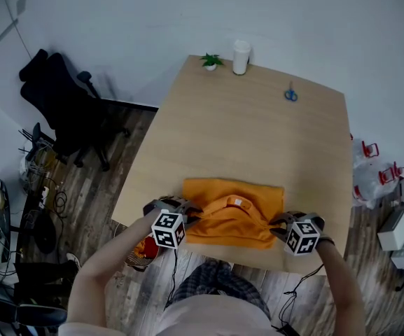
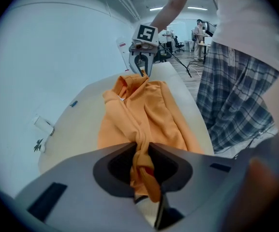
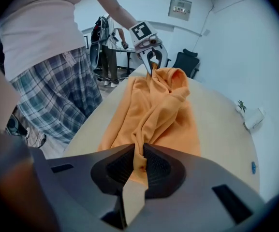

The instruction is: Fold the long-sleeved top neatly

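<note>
The orange long-sleeved top (image 1: 233, 219) lies bunched and partly folded near the front edge of the wooden table (image 1: 258, 138). My left gripper (image 1: 189, 215) is shut on the top's left end, and in the left gripper view a twisted bunch of orange cloth (image 2: 140, 163) is pinched between its jaws. My right gripper (image 1: 275, 224) is shut on the right end; the right gripper view shows a fold of the top (image 3: 139, 161) clamped in its jaws. Between the grippers the cloth hangs in loose folds. Each gripper view shows the other gripper (image 2: 141, 69) (image 3: 153, 64) gripping the far end.
At the table's far edge stand a small green plant (image 1: 211, 61) and a white cup (image 1: 241, 57), with blue scissors (image 1: 290, 94) further right. A black office chair (image 1: 65, 107) is left of the table. Bags and boxes (image 1: 398, 229) sit on the floor at right.
</note>
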